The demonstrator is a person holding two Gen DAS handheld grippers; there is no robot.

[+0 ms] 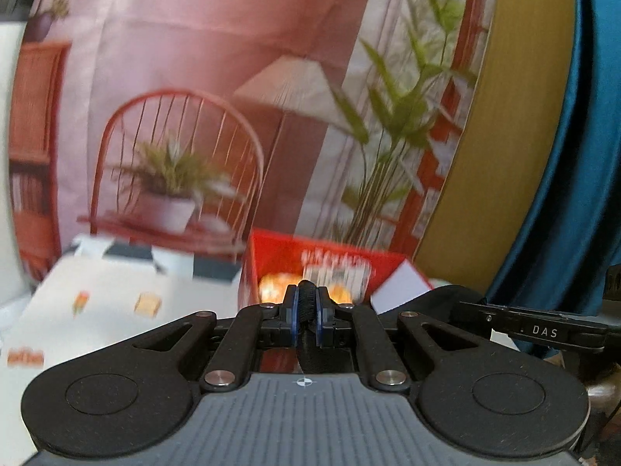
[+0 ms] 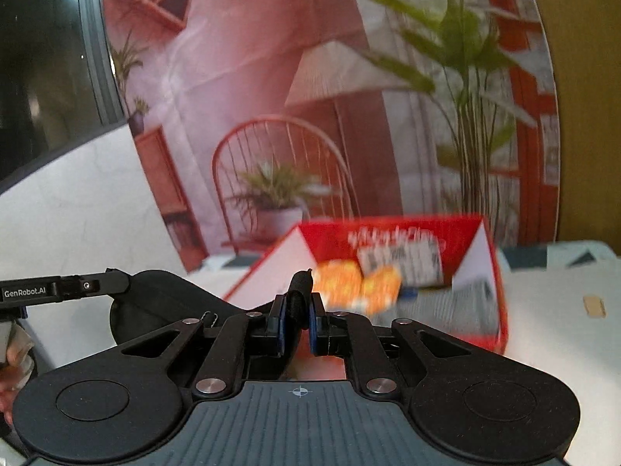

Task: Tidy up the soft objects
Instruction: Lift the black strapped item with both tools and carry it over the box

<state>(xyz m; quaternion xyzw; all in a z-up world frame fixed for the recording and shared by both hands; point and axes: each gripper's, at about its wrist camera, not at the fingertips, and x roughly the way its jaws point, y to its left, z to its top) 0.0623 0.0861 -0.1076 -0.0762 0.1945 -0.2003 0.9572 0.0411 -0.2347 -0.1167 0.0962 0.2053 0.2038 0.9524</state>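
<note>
Black fabric (image 1: pixel 306 310) pinched in left gripper (image 1: pixel 306 312); right gripper (image 2: pixel 298 324) likewise.

Red box (image 1: pixel 330 260), left wrist view, centre: printed lettering and orange picture smeared by blur, unreadable; lower edge hidden behind the left gripper (image 1: pixel 306 306).
Black fabric (image 1: pixel 307 303) pinched between that gripper's blue pads: only a narrow edge shows, kind of item cannot be told.
Red box (image 2: pixel 388 233), right wrist view, centre right: label text and orange picture blurred.
Black fabric (image 2: pixel 300 291) in the right gripper (image 2: pixel 299 320): lower part hidden by the mechanism.
Hand (image 2: pixel 13 349), lower left edge: cut off, only fingers visible.
Tablecloth (image 1: pixel 116 310) motifs: too blurred to identify.
</note>
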